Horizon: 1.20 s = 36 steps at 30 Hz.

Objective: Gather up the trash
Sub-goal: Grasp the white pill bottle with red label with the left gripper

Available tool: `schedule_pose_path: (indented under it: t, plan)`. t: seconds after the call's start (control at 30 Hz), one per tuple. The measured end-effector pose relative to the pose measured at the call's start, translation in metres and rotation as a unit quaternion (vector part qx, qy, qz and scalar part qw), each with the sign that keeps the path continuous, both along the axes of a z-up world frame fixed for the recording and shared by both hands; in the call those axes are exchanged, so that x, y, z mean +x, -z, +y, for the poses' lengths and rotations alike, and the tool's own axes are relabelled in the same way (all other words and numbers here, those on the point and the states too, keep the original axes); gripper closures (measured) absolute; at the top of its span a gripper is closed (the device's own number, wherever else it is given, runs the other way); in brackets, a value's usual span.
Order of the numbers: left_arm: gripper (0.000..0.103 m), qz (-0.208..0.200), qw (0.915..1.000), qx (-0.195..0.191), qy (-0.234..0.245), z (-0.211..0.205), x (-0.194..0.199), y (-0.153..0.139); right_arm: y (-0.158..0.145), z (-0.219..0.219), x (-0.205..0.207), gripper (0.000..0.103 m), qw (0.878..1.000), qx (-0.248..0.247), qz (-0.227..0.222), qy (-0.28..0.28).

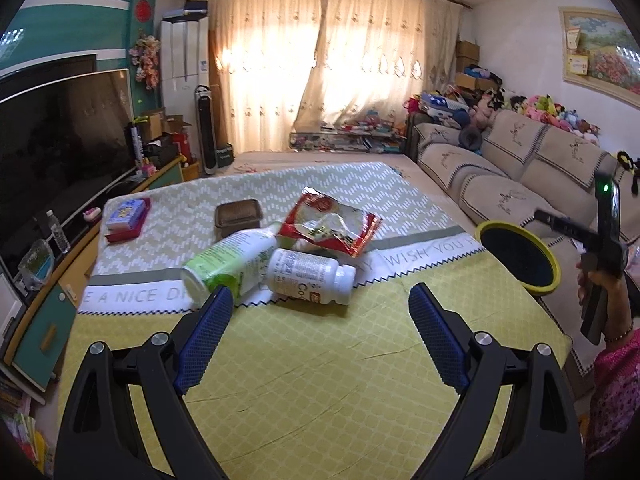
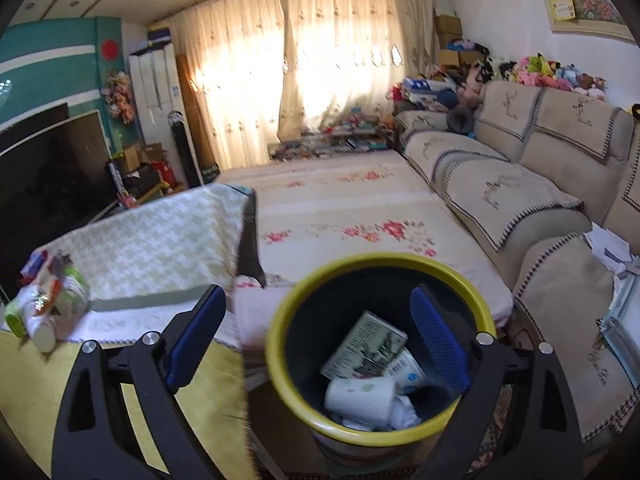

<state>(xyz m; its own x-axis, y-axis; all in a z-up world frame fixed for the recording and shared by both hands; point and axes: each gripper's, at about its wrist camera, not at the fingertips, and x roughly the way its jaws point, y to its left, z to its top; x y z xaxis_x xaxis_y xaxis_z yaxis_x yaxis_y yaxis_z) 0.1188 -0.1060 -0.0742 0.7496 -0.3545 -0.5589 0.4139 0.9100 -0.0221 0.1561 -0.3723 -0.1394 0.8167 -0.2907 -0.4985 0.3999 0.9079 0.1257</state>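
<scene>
On the yellow-green tablecloth [image 1: 320, 360] lie a green-and-white bottle [image 1: 232, 264] on its side, a white pill bottle [image 1: 312, 276] and a crumpled red snack bag [image 1: 332, 228]. My left gripper [image 1: 320, 298] hovers open just in front of the two bottles, with nothing between its fingers. A dark bin with a yellow rim [image 2: 280, 340] stands off the table's right edge. My right gripper [image 2: 318, 296] is open over it and holds nothing. In the bin lie a printed carton [image 2: 364, 344], a white cup [image 2: 360, 396] and other white scraps.
A brown tray [image 1: 238, 216] and a red-and-blue box [image 1: 128, 218] sit further back on the table. A TV [image 1: 60, 148] lines the left side and a beige sofa [image 2: 520, 184] the right. A hand [image 1: 600, 280] grips the right tool beside the bin [image 1: 518, 256].
</scene>
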Motion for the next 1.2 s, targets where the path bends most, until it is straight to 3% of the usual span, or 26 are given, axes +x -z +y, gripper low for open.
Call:
schedule_pose_path:
  t: [0.13, 0.3, 0.8, 1.2]
  plan:
    - [0.015, 0.014, 0.9991, 0.013, 0.037, -0.017, 0.015, 0.011, -0.021, 0.034, 0.002, 0.013, 0.998, -0.002, -0.051, -0.034]
    - [0.015, 0.036, 0.9974, 0.022, 0.058, -0.031, 0.044, 0.026, -0.029, 0.071, 0.007, 0.012, 0.995, -0.007, -0.076, -0.069]
    - [0.015, 0.039, 0.9954, 0.069, 0.054, -0.038, 0.096, 0.052, -0.015, 0.083, 0.015, 0.012, 0.993, 0.022, -0.066, -0.098]
    - [0.015, 0.057, 0.9921, 0.078, 0.080, -0.044, 0.115, 0.064, -0.008, 0.084, 0.021, 0.012, 0.993, 0.030, -0.055, -0.104]
